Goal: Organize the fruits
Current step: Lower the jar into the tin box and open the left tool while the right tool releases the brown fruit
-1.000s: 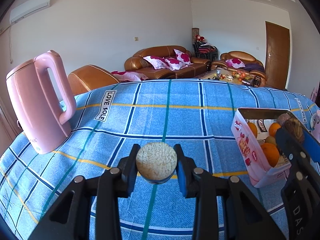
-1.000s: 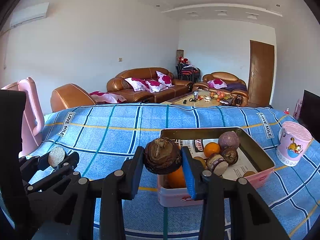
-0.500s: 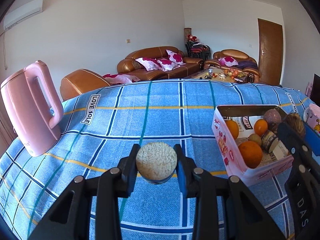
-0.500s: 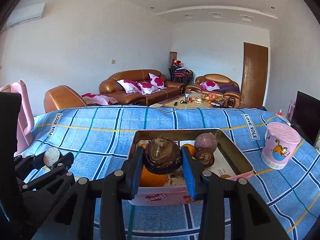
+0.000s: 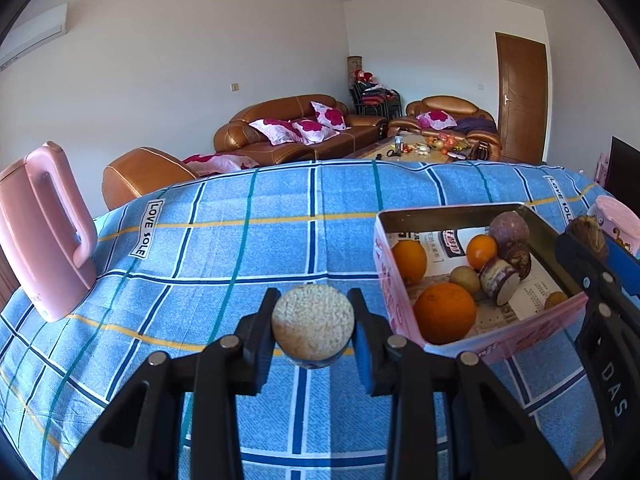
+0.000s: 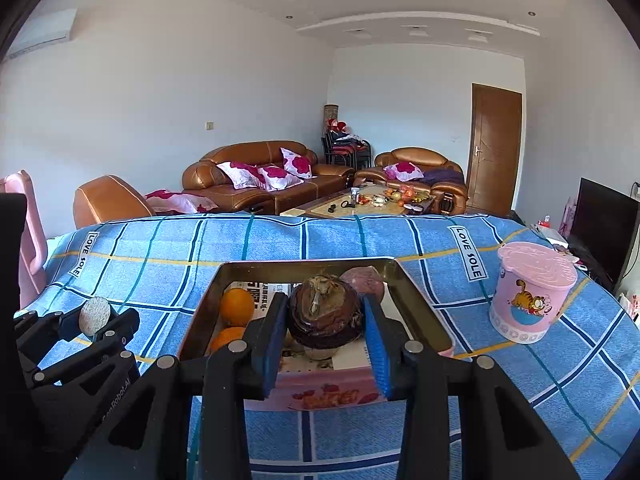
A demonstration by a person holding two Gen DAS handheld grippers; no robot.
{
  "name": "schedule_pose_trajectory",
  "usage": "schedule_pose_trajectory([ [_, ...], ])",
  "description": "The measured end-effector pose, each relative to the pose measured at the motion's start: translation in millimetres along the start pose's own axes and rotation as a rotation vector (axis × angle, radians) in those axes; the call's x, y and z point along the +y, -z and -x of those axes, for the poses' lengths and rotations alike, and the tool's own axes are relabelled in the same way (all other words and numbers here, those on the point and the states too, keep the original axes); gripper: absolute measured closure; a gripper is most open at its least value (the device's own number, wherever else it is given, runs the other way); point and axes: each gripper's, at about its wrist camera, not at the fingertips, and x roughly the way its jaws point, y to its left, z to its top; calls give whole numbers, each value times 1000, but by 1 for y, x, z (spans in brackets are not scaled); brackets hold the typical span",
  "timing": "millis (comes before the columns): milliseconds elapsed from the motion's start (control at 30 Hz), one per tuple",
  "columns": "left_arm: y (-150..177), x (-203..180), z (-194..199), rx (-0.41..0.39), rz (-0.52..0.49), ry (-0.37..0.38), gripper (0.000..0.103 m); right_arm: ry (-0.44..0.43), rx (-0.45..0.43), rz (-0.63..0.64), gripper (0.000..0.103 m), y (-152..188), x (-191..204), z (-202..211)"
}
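My left gripper (image 5: 313, 330) is shut on a round piece with a pale grainy cut face (image 5: 313, 322), held above the blue checked cloth, left of the pink box (image 5: 500, 346). The box holds oranges (image 5: 444, 312), a purple fruit (image 5: 509, 228) and several dark pieces. My right gripper (image 6: 325, 326) is shut on a dark brown scaly fruit (image 6: 325, 316) and holds it over the near part of the pink box (image 6: 320, 394). The left gripper with its piece (image 6: 95, 315) shows at the left of the right wrist view.
A pink kettle (image 5: 40, 232) stands at the table's left. A pink lidded cup with a cartoon cat (image 6: 530, 292) stands right of the box. The blue checked cloth (image 5: 248, 240) covers the table. Sofas and a low table stand behind.
Both grippers moved right and toward the box, each still gripping its piece. The right gripper with the brown fruit is now over the box; the kettle slid left in view.
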Motion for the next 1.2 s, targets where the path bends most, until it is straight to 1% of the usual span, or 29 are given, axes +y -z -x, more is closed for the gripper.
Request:
schedule_pose_trajectory([
  [733,-5,-55,6,-6,-55,82,67,55,-8,-17,63,-3,-43,1],
  [1200,-9,-90,7,-10,-90,147,67,149,-11,-40,63,-4,-76,-4],
])
